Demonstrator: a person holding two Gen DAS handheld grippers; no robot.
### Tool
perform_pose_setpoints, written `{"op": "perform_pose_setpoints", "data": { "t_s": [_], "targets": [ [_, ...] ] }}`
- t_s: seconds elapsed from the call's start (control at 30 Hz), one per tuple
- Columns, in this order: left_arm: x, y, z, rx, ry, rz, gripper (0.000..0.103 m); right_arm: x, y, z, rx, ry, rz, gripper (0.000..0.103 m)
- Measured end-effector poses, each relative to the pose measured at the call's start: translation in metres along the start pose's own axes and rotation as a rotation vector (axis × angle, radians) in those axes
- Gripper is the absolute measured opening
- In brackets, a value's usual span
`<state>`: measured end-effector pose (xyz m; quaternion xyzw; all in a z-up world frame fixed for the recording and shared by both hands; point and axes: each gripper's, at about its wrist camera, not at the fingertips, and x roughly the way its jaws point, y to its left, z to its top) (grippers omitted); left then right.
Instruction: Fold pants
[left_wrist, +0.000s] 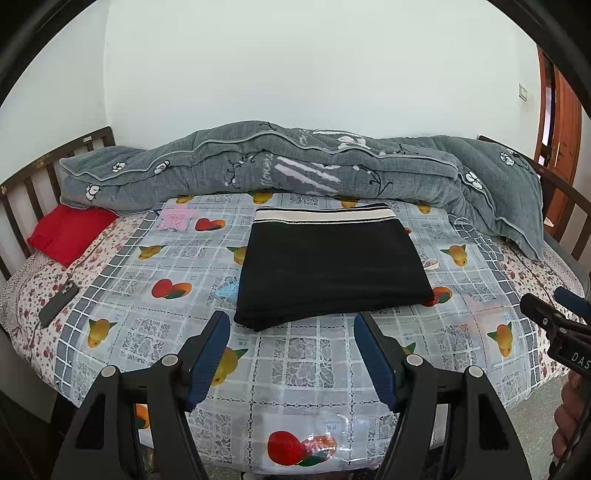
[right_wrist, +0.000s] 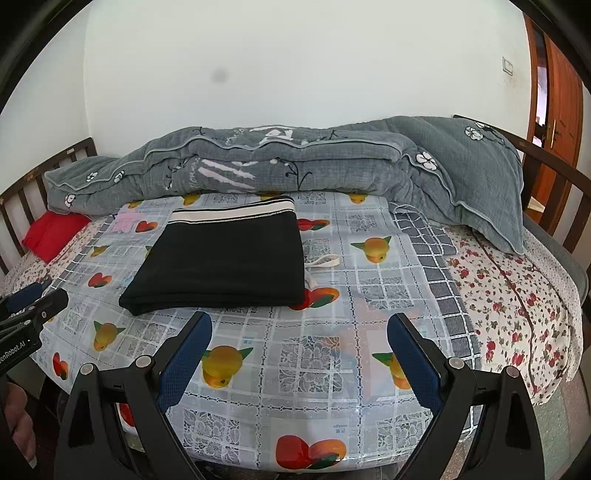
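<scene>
The black pants (left_wrist: 328, 266) lie folded into a flat rectangle on the fruit-print plastic sheet (left_wrist: 288, 369), their white-striped waistband at the far edge. They also show in the right wrist view (right_wrist: 221, 258), with a white drawstring (right_wrist: 321, 264) sticking out on their right side. My left gripper (left_wrist: 291, 325) is open and empty, just short of the pants' near edge. My right gripper (right_wrist: 299, 325) is open and empty, to the right of the pants' near corner. Each gripper shows at the edge of the other's view.
A rolled grey quilt (left_wrist: 295, 166) lies along the far side of the bed. A red pillow (left_wrist: 66, 232) and a dark phone (left_wrist: 59, 302) lie at the left. Wooden rails (right_wrist: 546, 162) bound both ends. A door (right_wrist: 561, 92) stands at the right.
</scene>
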<state>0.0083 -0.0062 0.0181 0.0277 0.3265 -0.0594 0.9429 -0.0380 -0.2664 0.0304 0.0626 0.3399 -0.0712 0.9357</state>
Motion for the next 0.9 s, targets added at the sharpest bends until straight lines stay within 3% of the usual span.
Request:
{"op": "perform_pose_setpoints", "data": {
  "t_s": [0.83,0.9],
  "targets": [
    [-0.0022,-0.0011,0.0068,-0.004,-0.017,-0.011,0.068,-0.004,0.0039,0.0033,0.007,-0.019,0.004,0.095],
    [-0.0009,-0.0015,0.0084,-0.002,-0.021,-0.003,0.073,-0.006,0.0051,0.0043,0.008,-0.025,0.005,0.095]
  ]
}}
